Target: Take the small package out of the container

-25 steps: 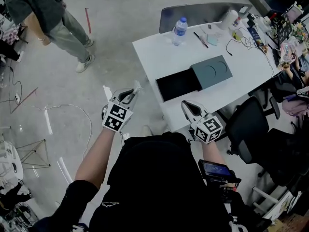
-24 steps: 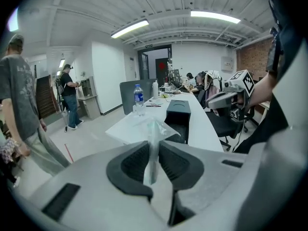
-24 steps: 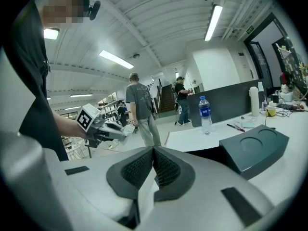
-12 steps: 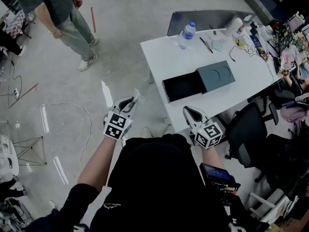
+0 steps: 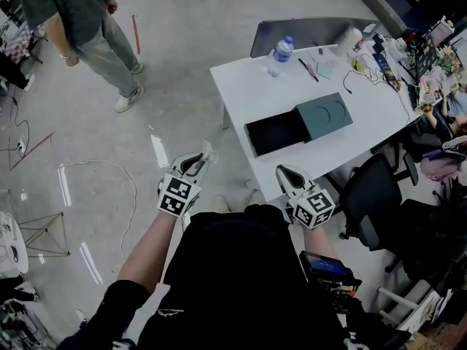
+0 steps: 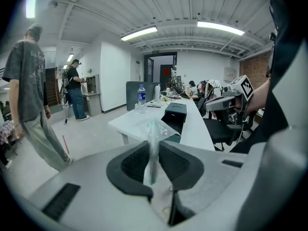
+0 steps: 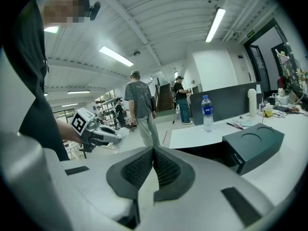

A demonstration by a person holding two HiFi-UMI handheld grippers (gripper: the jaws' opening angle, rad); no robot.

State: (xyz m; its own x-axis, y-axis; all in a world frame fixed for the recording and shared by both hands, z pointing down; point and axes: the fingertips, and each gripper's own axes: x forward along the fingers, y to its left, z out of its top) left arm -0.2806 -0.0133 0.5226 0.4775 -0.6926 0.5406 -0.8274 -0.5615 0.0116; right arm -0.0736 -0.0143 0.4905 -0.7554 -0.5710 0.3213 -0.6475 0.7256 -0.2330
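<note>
My left gripper point(image 5: 201, 157) is shut on a small clear plastic package point(image 5: 208, 150), held in the air over the floor to the left of the white table point(image 5: 244, 86). In the left gripper view the package point(image 6: 153, 141) stands pinched upright between the dark pads. The container point(image 5: 325, 114) is a dark grey box on the table, with its black drawer point(image 5: 273, 133) pulled out. My right gripper point(image 5: 284, 172) hovers at the table's near edge, shut with nothing between its pads point(image 7: 166, 167). The container point(image 7: 252, 143) lies ahead of it to the right.
A water bottle point(image 5: 278, 54) stands at the table's far side, with pens, cables and small clutter toward the far right end. A person point(image 5: 80, 28) stands on the floor at upper left. A black office chair point(image 5: 379, 195) sits to my right. A cable point(image 5: 109, 166) lies on the floor.
Both grippers stay about where they were, and the left one keeps its hold on the package. Only the head view shifts slightly, and the standing person moves a little.
</note>
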